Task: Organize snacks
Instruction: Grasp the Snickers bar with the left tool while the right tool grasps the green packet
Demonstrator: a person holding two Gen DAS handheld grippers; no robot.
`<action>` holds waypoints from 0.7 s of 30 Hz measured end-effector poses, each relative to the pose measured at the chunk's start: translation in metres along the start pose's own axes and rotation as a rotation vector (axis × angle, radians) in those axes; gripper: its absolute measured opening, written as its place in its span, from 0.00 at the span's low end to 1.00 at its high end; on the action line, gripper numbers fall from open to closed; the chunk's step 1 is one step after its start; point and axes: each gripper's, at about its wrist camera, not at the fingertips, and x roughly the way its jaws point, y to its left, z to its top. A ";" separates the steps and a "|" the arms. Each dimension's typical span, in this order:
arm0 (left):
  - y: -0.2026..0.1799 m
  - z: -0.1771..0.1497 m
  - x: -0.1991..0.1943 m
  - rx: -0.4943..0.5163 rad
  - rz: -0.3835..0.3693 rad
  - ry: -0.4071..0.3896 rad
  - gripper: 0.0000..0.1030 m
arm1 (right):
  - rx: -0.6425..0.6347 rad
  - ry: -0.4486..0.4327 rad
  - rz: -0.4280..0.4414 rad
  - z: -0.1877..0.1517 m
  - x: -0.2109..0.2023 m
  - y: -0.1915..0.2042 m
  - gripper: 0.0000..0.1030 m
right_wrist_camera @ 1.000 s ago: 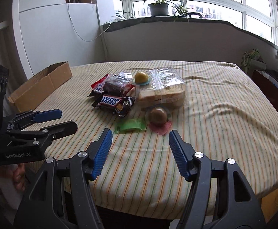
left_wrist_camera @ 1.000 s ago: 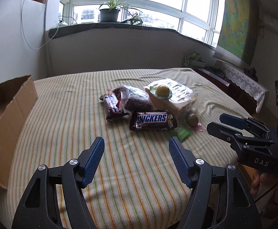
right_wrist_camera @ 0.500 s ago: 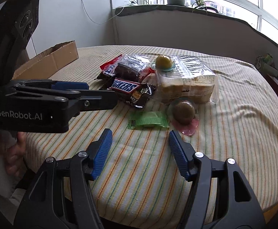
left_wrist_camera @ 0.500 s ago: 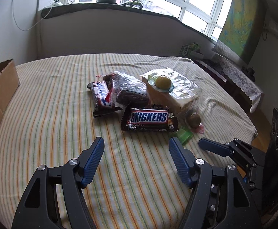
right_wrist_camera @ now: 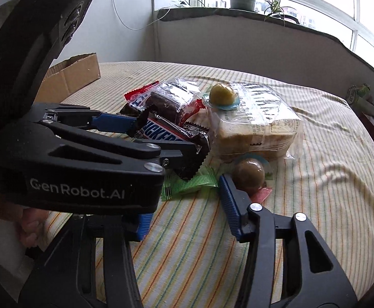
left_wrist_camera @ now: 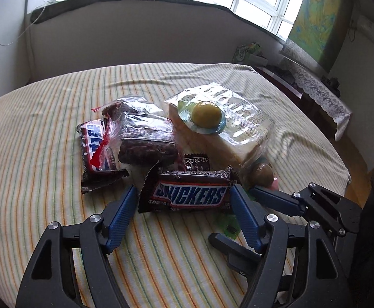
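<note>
A Snickers bar (left_wrist_camera: 189,195) lies at the near edge of a snack pile on the striped tablecloth (left_wrist_camera: 45,179). My left gripper (left_wrist_camera: 184,191) stands open, one blue finger at each end of the bar, and I cannot tell whether they touch the wrapper. A small green packet (right_wrist_camera: 187,182) lies flat just right of the bar. My right gripper (right_wrist_camera: 187,192) straddles it with its jaws closing; its left finger is mostly hidden behind the left gripper's body (right_wrist_camera: 84,169). No pad visibly presses on the packet.
Behind the Snickers are a wrapped brown cake (left_wrist_camera: 145,141), a red and blue bar (left_wrist_camera: 94,148) and a bagged bread loaf (left_wrist_camera: 238,128) with a yellow jelly cup (left_wrist_camera: 206,114) on top. A brown jelly cup (right_wrist_camera: 248,174) sits beside the green packet. A cardboard box (right_wrist_camera: 68,79) stands far left.
Both grippers have moved forward to the pile. The left one now has the Snickers between its fingers. The right one has reached the green packet and its jaws have narrowed.
</note>
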 end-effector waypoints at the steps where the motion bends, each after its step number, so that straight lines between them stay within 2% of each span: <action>1: 0.000 0.001 0.001 0.001 0.003 0.000 0.72 | 0.003 0.000 -0.001 0.000 -0.001 -0.002 0.35; 7: -0.002 0.005 0.002 0.014 -0.029 -0.001 0.71 | -0.009 -0.016 -0.009 -0.001 -0.005 -0.003 0.26; 8: -0.002 0.005 0.002 0.012 -0.033 -0.003 0.68 | -0.010 -0.021 -0.012 -0.002 -0.006 -0.003 0.25; 10: -0.001 0.006 0.001 0.002 -0.047 -0.017 0.54 | -0.012 -0.030 -0.012 -0.003 -0.008 -0.003 0.22; 11: 0.001 0.006 0.001 -0.003 -0.054 -0.014 0.52 | -0.015 -0.034 -0.011 -0.003 -0.009 -0.003 0.22; 15: 0.002 0.004 0.000 -0.007 -0.074 -0.018 0.50 | -0.022 -0.046 -0.005 -0.005 -0.013 0.000 0.15; 21: 0.006 0.000 -0.007 -0.025 -0.094 -0.044 0.45 | -0.002 -0.053 0.016 -0.005 -0.013 0.001 0.11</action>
